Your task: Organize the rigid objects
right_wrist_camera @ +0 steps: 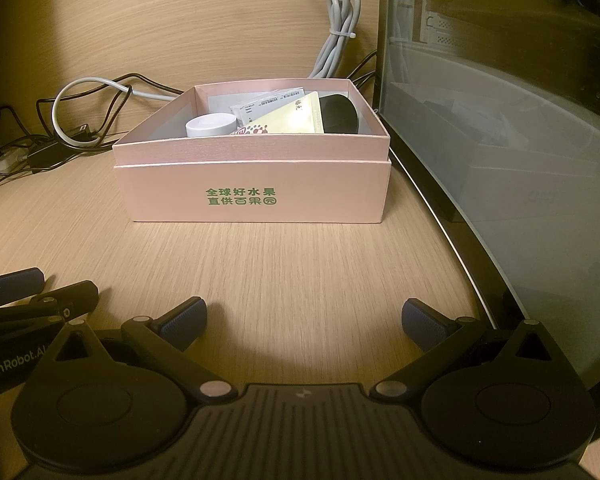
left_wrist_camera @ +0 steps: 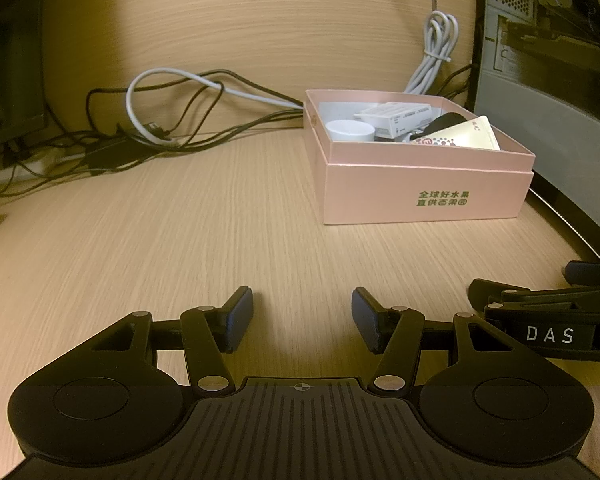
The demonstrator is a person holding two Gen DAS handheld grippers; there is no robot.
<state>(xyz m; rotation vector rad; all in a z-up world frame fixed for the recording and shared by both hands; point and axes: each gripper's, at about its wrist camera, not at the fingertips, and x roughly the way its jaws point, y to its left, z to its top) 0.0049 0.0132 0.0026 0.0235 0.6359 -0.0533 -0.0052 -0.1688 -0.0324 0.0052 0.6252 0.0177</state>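
Our wood-grain desk point(right_wrist_camera: 300, 272), glass-sided computer case point(right_wrist_camera: 500, 120) at right, pink box point(right_wrist_camera: 252, 188) just beside it holding a white round container point(right_wrist_camera: 211, 125), carton, packet, black object, our left gripper point(left_wrist_camera: 302, 316) and right gripper point(right_wrist_camera: 304, 320) fingers spread apart, empty

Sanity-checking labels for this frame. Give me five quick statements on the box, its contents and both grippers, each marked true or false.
1. The pink box has no lid on. True.
2. The left gripper holds the white round container. False: its jaws stand open and empty; the container is in the box.
3. The right gripper is open, with only bare desk between its fingers. True.
4. The box is empty. False: it also holds a white carton, a cream packet and a black object.
5. The bundled grey cable lies inside the box. False: it is behind it.
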